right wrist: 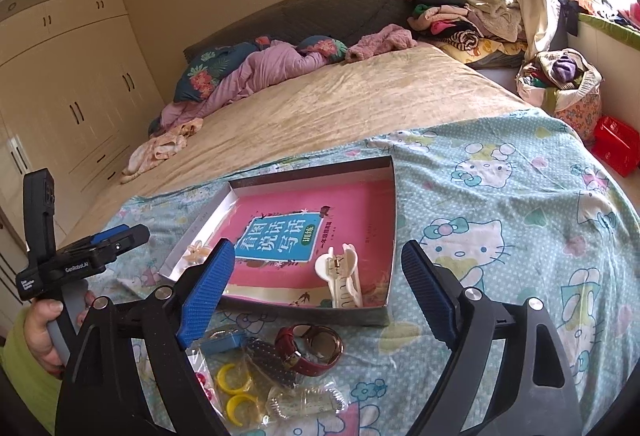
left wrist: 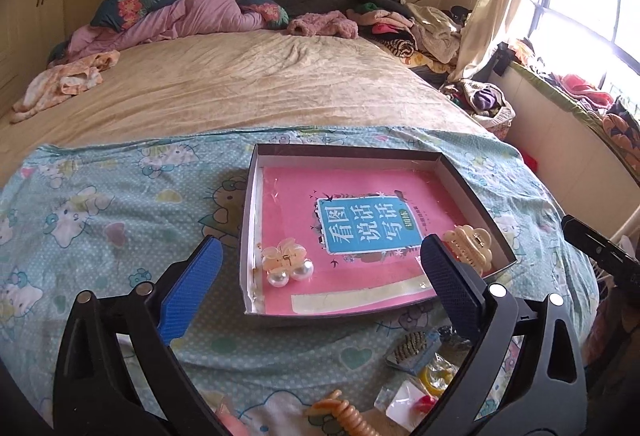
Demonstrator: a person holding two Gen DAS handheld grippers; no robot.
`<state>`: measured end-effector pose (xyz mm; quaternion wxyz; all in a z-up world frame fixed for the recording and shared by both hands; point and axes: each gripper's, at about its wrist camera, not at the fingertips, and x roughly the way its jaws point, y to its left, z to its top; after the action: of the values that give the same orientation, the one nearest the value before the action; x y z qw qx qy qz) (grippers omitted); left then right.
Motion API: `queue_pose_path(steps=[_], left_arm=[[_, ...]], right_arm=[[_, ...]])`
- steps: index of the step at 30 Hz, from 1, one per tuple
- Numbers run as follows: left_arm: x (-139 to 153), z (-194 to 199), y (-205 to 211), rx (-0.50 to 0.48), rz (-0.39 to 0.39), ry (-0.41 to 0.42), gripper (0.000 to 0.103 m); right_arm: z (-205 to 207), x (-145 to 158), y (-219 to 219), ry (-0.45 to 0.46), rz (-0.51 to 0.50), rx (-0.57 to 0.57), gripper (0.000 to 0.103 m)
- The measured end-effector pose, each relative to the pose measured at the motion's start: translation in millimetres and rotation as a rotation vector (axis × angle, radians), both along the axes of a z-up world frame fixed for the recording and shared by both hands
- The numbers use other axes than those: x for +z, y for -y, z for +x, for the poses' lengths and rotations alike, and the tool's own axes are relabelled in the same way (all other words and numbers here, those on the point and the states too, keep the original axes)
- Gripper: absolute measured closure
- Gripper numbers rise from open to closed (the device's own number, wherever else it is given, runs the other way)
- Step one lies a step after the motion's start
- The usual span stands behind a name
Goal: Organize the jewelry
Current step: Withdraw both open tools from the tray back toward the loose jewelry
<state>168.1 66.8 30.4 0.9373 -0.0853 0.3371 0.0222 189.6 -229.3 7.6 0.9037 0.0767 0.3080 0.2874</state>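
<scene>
My big bed (left wrist: 248, 88) has a cat-print sheet (right wrist: 500, 204) spread on it so small things do not get lost, and the flat box (left wrist: 460, 172) sits there to keep the jewelry together, with 2 hair clips, a pearl clip (left wrist: 286, 262) and a cream claw clip (right wrist: 340, 274), already in it. The red watch (right wrist: 314, 350) and yellow rings (right wrist: 236, 392) lie loose just in front of the box, I think waiting their turn. My left hand-held gripper (left wrist: 320, 288) and right hand-held gripper (right wrist: 320, 296) are both spread wide, holding nothing.
</scene>
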Motion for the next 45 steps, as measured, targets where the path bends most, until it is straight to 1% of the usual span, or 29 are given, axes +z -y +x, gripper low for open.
queue_pose_path(steps=[9, 19, 36, 45], left_arm=[[19, -32, 3, -0.012, -0.002, 0.042, 0.01], [22, -62, 7, -0.025, -0.001, 0.04, 0.01], [3, -85, 11, -0.057, 0.007, -0.02, 0.01], [-25, -91, 19, -0.094, -0.002, -0.098, 0.01]], right_arm=[[-30, 21, -2, 0.049, 0.001, 0.03, 0.019], [-57, 33, -2, 0.079, -0.02, 0.053, 0.019], [-81, 21, -5, 0.055, -0.08, 0.075, 0.019], [-86, 4, -14, 0.02, -0.125, 0.099, 0.019]])
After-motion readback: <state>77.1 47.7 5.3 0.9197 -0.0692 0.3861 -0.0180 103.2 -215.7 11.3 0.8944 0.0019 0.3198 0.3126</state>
